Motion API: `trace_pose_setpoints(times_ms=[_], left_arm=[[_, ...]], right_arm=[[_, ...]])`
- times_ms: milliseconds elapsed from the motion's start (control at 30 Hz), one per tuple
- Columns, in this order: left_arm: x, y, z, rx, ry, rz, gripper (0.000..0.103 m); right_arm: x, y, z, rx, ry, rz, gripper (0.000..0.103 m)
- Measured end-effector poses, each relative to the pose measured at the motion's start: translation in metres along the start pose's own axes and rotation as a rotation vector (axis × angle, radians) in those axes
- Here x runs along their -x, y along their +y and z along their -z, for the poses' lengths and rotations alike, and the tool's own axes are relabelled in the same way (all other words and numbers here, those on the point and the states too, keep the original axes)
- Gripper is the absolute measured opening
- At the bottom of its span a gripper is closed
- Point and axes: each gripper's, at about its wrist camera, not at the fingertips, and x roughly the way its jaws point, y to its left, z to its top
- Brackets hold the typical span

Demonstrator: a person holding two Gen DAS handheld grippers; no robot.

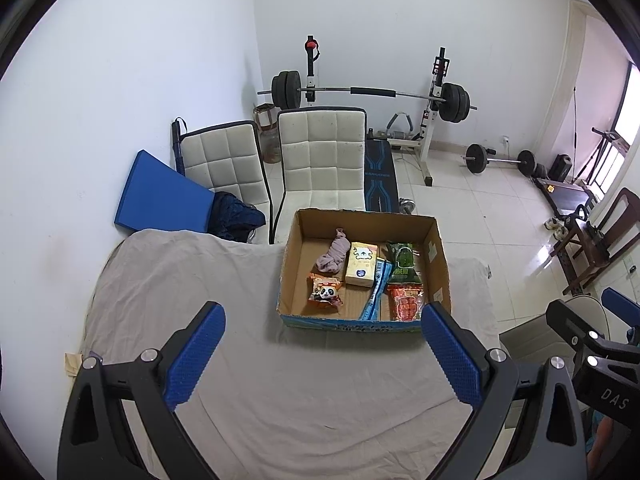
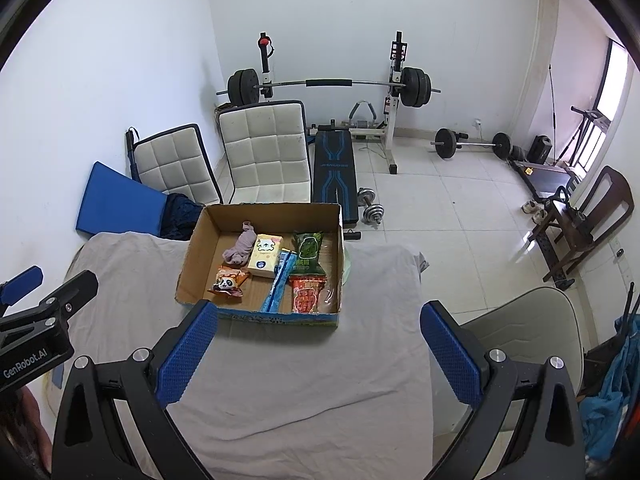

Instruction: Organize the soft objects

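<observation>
I hold my left gripper (image 1: 322,330) and right gripper (image 2: 318,330) wide apart, empty, above the grey cloth-covered table (image 1: 168,280) — the soft items lie inside the brown cardboard box (image 1: 294,240): a crumpled mauve cloth (image 1: 331,258) among snack packets.

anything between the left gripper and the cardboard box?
Nothing: only bare grey cloth separates the open left gripper from the brown cardboard box, seen in the left wrist view.

Both the left gripper (image 1: 323,344) and the right gripper (image 2: 319,340) have black angular frames, silver screws and blue dimpled pads (image 1: 195,354). White lettering reads "DAS" at lower right of the left view, "GenRobot.AI" at lower left of the right view.
</observation>
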Motion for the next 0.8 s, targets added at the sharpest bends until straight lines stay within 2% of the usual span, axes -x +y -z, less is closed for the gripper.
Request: trace_pose_setpoints(times_ms=[800], left_arm=[[0.0002, 0.0005, 0.0057, 0.004, -0.002, 0.003, 0.1]], right_arm=[[0.0091, -0.0002, -0.0014, 0.007, -0.007, -0.003, 0.103]])
